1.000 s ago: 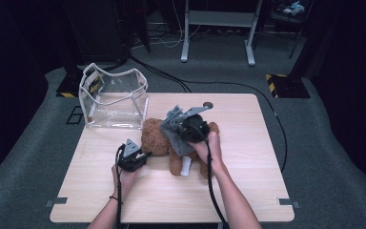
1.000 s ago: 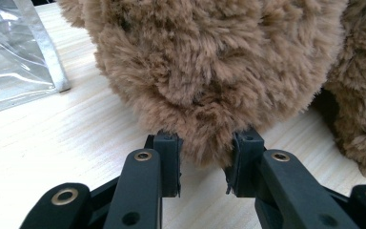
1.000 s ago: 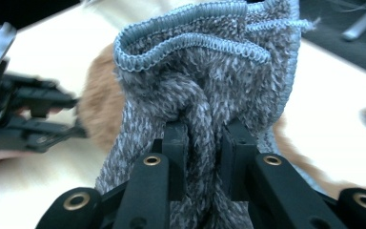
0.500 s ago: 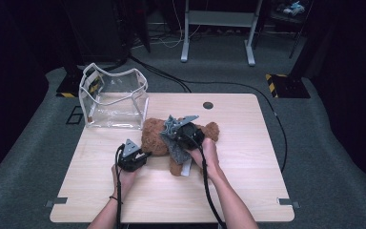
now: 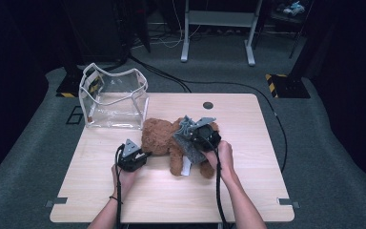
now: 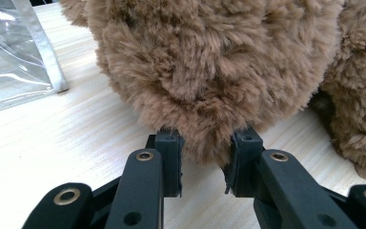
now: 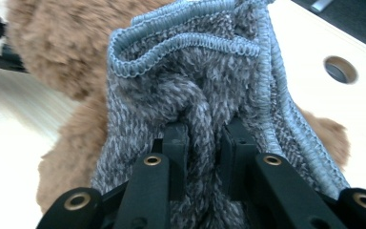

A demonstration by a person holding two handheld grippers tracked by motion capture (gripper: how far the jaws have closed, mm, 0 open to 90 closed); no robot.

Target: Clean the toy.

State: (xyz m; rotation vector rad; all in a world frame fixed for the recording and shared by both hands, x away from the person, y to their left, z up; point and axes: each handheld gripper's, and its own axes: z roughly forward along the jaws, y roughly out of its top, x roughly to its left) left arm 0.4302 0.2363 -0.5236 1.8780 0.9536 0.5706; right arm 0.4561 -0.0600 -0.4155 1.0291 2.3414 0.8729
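Light wooden table (image 5: 248, 191) on grey carpet, dark room; clear plastic bag (image 5: 114, 98) at back left. Your left gripper (image 6: 204, 164) pinches the brown plush teddy bear (image 5: 164, 138), lying left-right mid-table; your right gripper (image 7: 205, 143) clamps its grey knitted sweater (image 7: 209, 81).

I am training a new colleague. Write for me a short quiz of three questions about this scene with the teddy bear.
1. True or false: the left tool is closed on fur of the teddy bear.
2. What does the right tool pinch? A) a grey knitted garment B) a white label C) a cable
3. Which thing stands at the far left corner of the table?

Key:
1. True; brown fur sits between its pads.
2. A, the grey knitted garment, held over the bear.
3. The clear plastic bag, standing open.
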